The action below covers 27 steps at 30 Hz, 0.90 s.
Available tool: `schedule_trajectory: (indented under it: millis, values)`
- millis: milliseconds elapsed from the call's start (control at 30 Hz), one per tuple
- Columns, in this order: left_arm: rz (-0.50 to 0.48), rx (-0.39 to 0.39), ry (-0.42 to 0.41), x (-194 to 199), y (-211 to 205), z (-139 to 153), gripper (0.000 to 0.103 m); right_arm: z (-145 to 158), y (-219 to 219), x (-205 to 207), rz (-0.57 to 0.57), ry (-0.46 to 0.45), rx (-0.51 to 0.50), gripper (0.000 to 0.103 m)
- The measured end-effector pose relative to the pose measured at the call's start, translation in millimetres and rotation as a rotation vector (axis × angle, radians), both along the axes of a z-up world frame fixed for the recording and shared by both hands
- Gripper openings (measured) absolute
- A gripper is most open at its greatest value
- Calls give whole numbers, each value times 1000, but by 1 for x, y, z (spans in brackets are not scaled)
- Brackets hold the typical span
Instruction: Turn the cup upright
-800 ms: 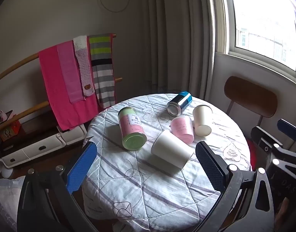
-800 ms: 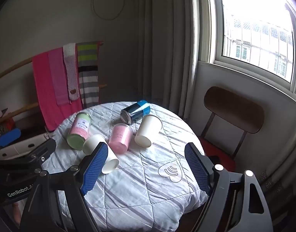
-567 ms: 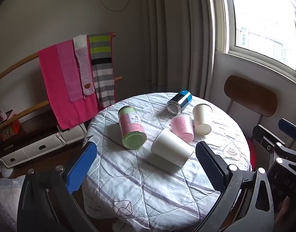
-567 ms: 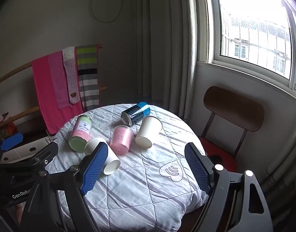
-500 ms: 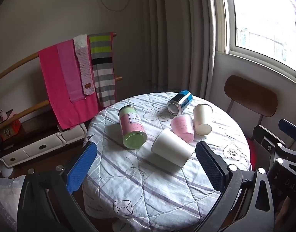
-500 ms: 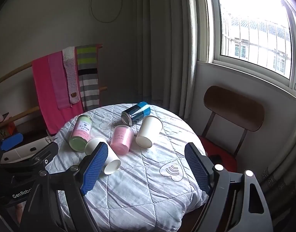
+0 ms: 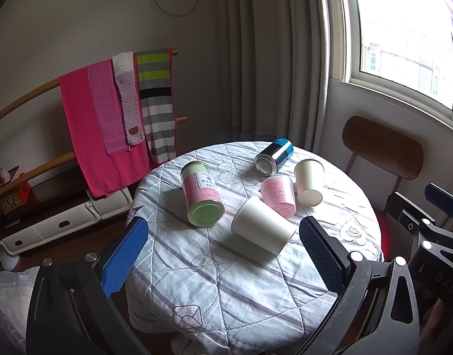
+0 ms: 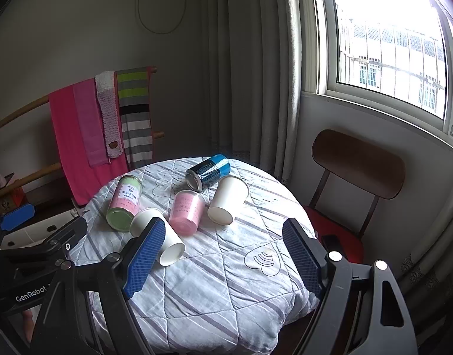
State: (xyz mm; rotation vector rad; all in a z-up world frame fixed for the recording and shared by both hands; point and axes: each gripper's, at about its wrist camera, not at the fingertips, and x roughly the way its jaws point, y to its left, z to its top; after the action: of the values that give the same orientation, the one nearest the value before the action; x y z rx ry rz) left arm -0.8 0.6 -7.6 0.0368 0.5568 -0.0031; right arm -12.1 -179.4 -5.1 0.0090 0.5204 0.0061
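Both tongs, left tongs (image 7: pixel 223 251) and right tongs (image 8: pixel 223 254), are spread wide and gripping nothing, hovering short of the round counter (image 7: pixel 256 290). The nearest white paper cup (image 7: pixel 262 224) lies on its side (so do the pink cup (image 7: pixel 278 195), second white cup (image 7: pixel 308 182), green-lidded jar (image 7: pixel 201 196) and blue can (image 7: pixel 274 156)).

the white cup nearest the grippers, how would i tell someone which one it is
Find the round table with the quilted striped cloth. Five containers lie tipped over on it; this white cup is the one closest to the near edge, beside the pink cup. The other white cup lies farther back, toward the chair.
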Motion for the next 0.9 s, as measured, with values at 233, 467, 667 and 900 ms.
schedule_trajectory:
  millis: [233,467,667,900]
  values:
    - [2,-1,0,0,1,-2,103,-1,-1,0,0,-7,1,83]
    - [-2,-6,5,-6,1,-5,103,-3,0,1,1,2,-5,83]
    - [-13,0,18,-6,-5,-7,103,-2,-2,0,-10,1,-2,83]
    - [-17,1,24,-6,-8,-6,103,-3,-6,0,-20,6,8,83]
